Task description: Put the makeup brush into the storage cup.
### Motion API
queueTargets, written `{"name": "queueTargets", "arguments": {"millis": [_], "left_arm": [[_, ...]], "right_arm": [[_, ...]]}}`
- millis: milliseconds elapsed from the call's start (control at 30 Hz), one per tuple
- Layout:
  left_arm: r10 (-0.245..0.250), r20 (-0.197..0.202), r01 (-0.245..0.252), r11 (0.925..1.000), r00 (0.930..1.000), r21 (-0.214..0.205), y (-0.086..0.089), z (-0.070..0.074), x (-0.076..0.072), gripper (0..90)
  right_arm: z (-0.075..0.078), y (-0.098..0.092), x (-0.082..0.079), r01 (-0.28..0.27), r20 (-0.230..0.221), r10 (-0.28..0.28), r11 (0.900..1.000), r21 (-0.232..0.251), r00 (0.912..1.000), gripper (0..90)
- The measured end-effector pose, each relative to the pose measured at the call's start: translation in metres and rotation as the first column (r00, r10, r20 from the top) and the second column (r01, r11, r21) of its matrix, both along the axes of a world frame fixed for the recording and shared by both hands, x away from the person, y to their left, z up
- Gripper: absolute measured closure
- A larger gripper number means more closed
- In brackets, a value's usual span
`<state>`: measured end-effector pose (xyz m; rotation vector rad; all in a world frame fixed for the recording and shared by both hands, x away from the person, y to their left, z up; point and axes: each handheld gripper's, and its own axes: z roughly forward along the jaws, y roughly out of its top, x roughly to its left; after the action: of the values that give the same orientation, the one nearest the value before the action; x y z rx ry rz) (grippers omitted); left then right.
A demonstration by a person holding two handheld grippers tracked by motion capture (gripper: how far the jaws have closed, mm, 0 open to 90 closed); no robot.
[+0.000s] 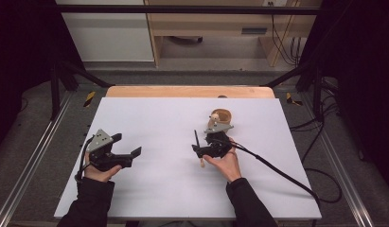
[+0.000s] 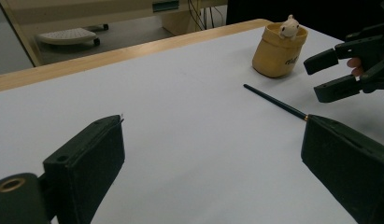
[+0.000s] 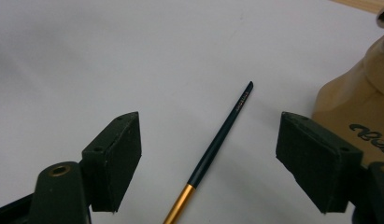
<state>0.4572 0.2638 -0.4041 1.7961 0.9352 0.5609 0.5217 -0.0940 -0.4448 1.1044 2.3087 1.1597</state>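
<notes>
A thin paintbrush (image 3: 217, 140) with a dark handle and a gold ferrule lies flat on the white tabletop (image 1: 154, 118). My right gripper (image 3: 208, 158) hangs just over it, jaws open, one on each side of the handle and neither pad touching it. In the high view that gripper (image 1: 201, 150) sits over the brush (image 1: 197, 138), in front of a tan pot (image 1: 220, 117). The pot (image 2: 277, 51) carries a small white figure on its rim. My left gripper (image 1: 128, 144) rests open and empty at the table's left, pointing toward the brush (image 2: 273, 100).
A wooden strip (image 1: 182, 91) borders the table's far edge. A black cable (image 1: 277, 172) trails from the right gripper across the right part of the table. Dark frame rails (image 1: 26, 165) run along both sides below the table.
</notes>
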Motion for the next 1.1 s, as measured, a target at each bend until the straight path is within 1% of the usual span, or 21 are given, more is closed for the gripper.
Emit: {"name": "queueTargets", "arguments": {"millis": [167,200,267,300,433,467,533,567,600,733,767,800,833,1100], "left_arm": [[-0.001,0.0,0.001,1.0,1.0,0.0,0.0,0.0,0.0,5.6],[-0.003,-0.002,0.003,1.0,1.0,0.007,0.0,0.0,0.0,5.6],[-0.003,-0.003,0.003,1.0,1.0,0.008,0.0,0.0,0.0,5.6],[-0.001,-0.005,0.001,1.0,1.0,0.005,-0.001,-0.001,0.001,5.6],[-0.003,-0.005,0.003,1.0,1.0,0.007,-0.001,-0.001,0.001,5.6],[-0.004,-0.005,0.004,1.0,1.0,0.008,-0.001,-0.001,0.0,5.6],[-0.004,-0.006,0.004,1.0,1.0,0.008,-0.001,-0.001,0.001,5.6],[-0.006,-0.007,0.006,0.9999,1.0,0.015,-0.001,-0.001,0.001,5.6],[-0.004,-0.008,0.004,0.9999,1.0,0.012,-0.002,-0.001,0.001,5.6],[-0.005,-0.008,0.005,0.9999,1.0,0.014,-0.002,-0.001,0.001,5.6],[-0.008,-0.008,0.008,0.9998,0.9999,0.018,-0.002,-0.001,0.001,5.6],[-0.007,-0.008,0.007,0.9998,0.9999,0.019,-0.002,-0.001,0.001,5.6],[-0.007,-0.008,0.007,0.9998,0.9999,0.019,-0.002,-0.001,0.001,5.6],[-0.011,-0.008,0.011,0.9998,0.9999,0.02,-0.002,-0.001,0.001,5.6]], "right_arm": [[-0.006,0.005,0.004,-0.006,-0.02,0.005,0.9998,-0.021,0.9998,26.3],[-0.01,0.007,0.007,-0.004,-0.033,0.003,0.9997,-0.024,0.9995,28.1],[-0.012,0.007,0.007,0.0,-0.037,-0.001,0.9998,-0.022,0.9993,28.6],[-0.016,0.009,0.009,0.002,-0.047,-0.004,0.9994,-0.033,0.9989,29.2],[-0.021,0.01,0.01,-0.005,-0.058,0.002,0.9987,-0.05,0.9983,30.7],[-0.025,0.012,0.009,-0.012,-0.061,0.008,0.9975,-0.07,0.9981,32.9],[-0.026,0.012,0.009,-0.016,-0.058,0.011,0.9965,-0.083,0.9982,34.8],[-0.026,0.012,0.009,-0.016,-0.058,0.011,0.9965,-0.083,0.9982,34.8],[-0.028,0.013,0.008,-0.026,-0.055,0.021,0.9951,-0.095,0.9982,38.3],[-0.03,0.013,0.008,-0.031,-0.062,0.025,0.9942,-0.103,0.9978,41.6],[-0.031,0.013,0.008,-0.038,-0.066,0.031,0.9929,-0.113,0.9973,45.2],[-0.032,0.014,0.007,-0.039,-0.073,0.031,0.9932,-0.11,0.9969,46.2],[-0.033,0.014,0.008,-0.048,-0.071,0.04,0.9924,-0.114,0.9966,47.5],[-0.032,0.014,0.005,-0.061,-0.071,0.052,0.9901,-0.127,0.9961,56.9]]}}
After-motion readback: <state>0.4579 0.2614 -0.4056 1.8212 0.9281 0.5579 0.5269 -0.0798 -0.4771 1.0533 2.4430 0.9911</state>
